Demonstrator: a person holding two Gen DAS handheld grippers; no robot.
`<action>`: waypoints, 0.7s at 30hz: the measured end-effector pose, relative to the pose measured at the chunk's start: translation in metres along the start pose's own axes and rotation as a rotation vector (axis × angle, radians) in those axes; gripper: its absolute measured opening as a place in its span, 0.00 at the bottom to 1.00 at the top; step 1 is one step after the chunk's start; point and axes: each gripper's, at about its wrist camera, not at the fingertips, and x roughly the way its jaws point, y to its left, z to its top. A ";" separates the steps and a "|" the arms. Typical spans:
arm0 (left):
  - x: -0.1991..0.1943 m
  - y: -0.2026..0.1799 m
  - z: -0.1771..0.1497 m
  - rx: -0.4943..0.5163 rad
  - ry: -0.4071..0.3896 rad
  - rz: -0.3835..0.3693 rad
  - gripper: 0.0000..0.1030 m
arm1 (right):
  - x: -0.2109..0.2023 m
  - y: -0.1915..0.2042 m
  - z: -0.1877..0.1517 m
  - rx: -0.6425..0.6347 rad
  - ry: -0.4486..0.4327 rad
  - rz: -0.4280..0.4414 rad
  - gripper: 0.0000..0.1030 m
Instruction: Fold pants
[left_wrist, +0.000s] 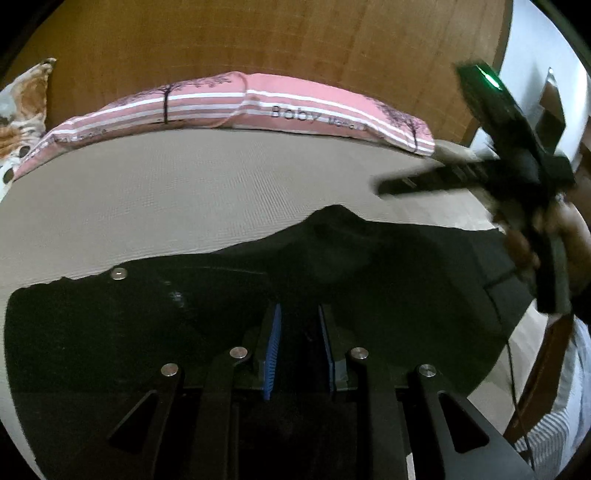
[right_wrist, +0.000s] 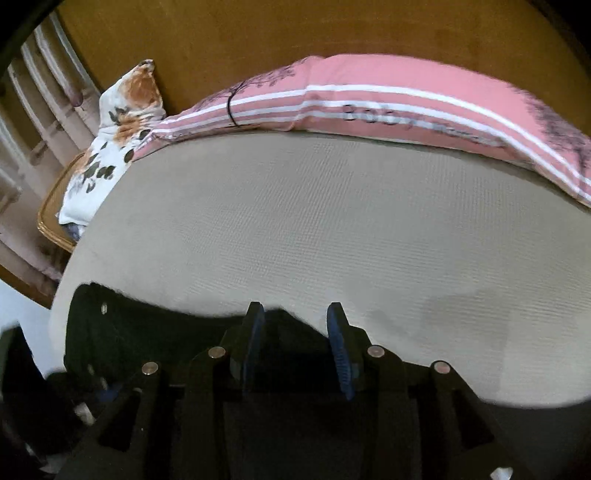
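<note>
My left gripper (left_wrist: 299, 347): jaws narrow, over the black pants (left_wrist: 110, 325); can't tell if cloth is pinched. My right gripper (right_wrist: 297, 343): jaws apart, nothing gripped. Pants lie on beige mattress (right_wrist: 295, 229), pink pillow (right_wrist: 388, 99) beyond.

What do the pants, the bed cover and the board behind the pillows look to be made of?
Pants: black matte cloth, probably woven; a metal button shows at the edge.
Bed cover: beige fabric with a fine ribbed or waffle weave, no sheen.
Board: brown wood or wood-look laminate, smooth and slightly glossy.
</note>
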 end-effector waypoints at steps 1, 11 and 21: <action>0.001 0.001 -0.001 -0.005 0.011 0.008 0.22 | -0.004 -0.003 -0.007 0.003 0.005 -0.020 0.33; 0.006 0.020 -0.019 -0.083 0.088 0.013 0.22 | -0.003 -0.080 -0.071 0.187 0.058 -0.212 0.28; -0.012 -0.043 -0.025 0.102 0.102 -0.042 0.27 | -0.089 -0.135 -0.126 0.467 -0.116 -0.150 0.33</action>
